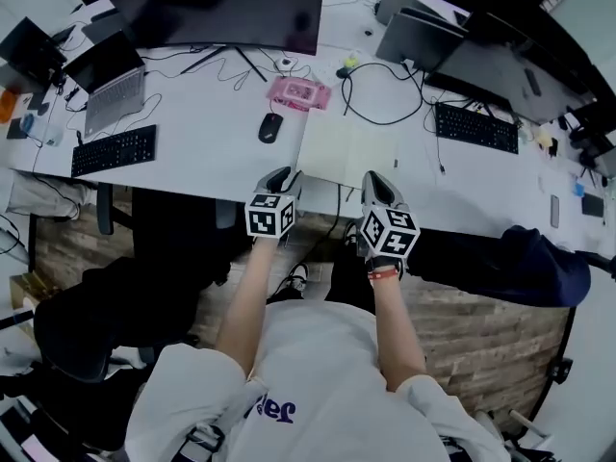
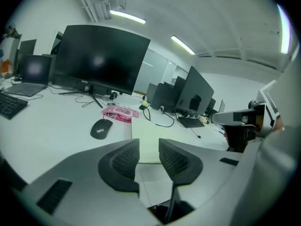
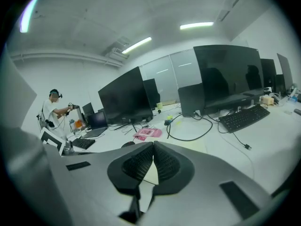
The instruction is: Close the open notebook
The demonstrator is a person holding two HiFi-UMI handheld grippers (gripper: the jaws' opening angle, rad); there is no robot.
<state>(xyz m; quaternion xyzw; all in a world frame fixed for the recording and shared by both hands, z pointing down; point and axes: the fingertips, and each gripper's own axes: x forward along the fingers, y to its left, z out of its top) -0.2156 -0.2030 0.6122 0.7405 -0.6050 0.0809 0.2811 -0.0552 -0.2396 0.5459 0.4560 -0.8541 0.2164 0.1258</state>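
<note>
The open notebook (image 1: 348, 148) lies flat on the white desk (image 1: 207, 152), its pale cream pages up, close to the front edge. My left gripper (image 1: 286, 175) hovers at the desk edge beside the notebook's near left corner, jaws open with nothing between them. In the left gripper view the notebook (image 2: 146, 126) shows through the gap of that gripper (image 2: 148, 141). My right gripper (image 1: 377, 180) is at the notebook's near right corner, above the desk edge. In the right gripper view its jaws (image 3: 153, 144) are shut and empty, with the notebook (image 3: 195, 145) just beyond.
A black mouse (image 1: 270, 127) and a pink packet (image 1: 298, 91) lie left of and behind the notebook. A black cable (image 1: 380, 94) loops behind it. Keyboards (image 1: 114, 150) (image 1: 477, 127), a laptop (image 1: 111, 80) and a large monitor (image 1: 221, 8) stand around. A distant person (image 3: 54, 108) stands at far left.
</note>
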